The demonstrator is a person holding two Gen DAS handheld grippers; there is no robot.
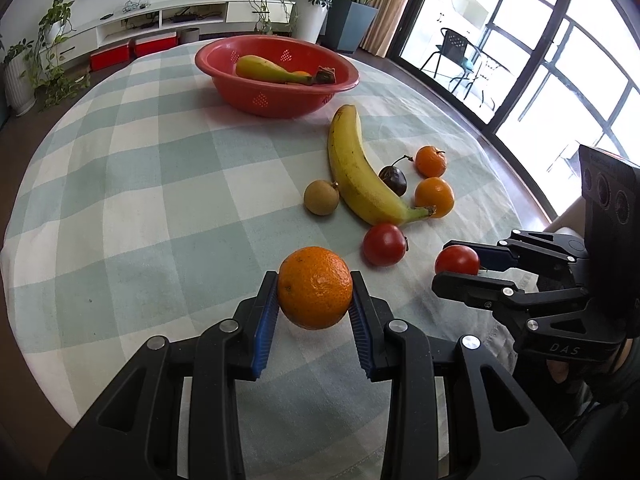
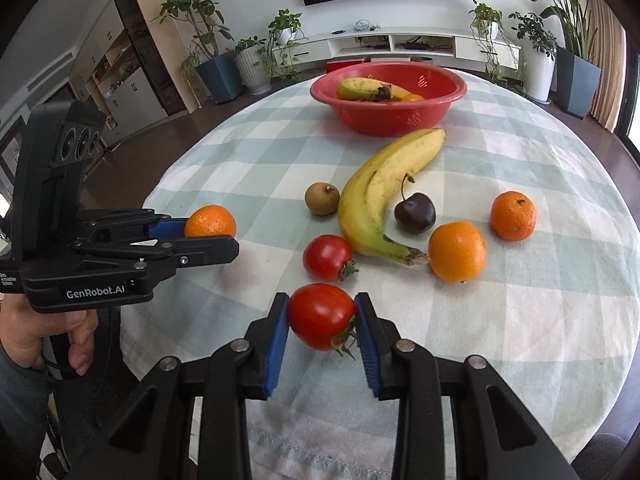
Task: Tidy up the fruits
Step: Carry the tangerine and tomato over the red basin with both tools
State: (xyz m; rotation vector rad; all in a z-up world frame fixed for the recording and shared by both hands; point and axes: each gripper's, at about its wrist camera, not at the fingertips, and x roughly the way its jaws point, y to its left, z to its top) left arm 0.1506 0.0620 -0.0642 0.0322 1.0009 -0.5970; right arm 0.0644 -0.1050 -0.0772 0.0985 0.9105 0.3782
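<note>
My left gripper is shut on an orange, held just above the checked cloth; in the right wrist view the same gripper and orange show at the left. My right gripper is shut on a red tomato, both blue pads pressing its sides; it is also seen as the tomato at the right. A red bowl at the far side holds a banana and a small orange fruit.
Loose on the cloth between grippers and bowl lie a banana, a second tomato, two oranges, a dark cherry and a brown round fruit. A hand grips the left handle. The table's near edge lies below both grippers.
</note>
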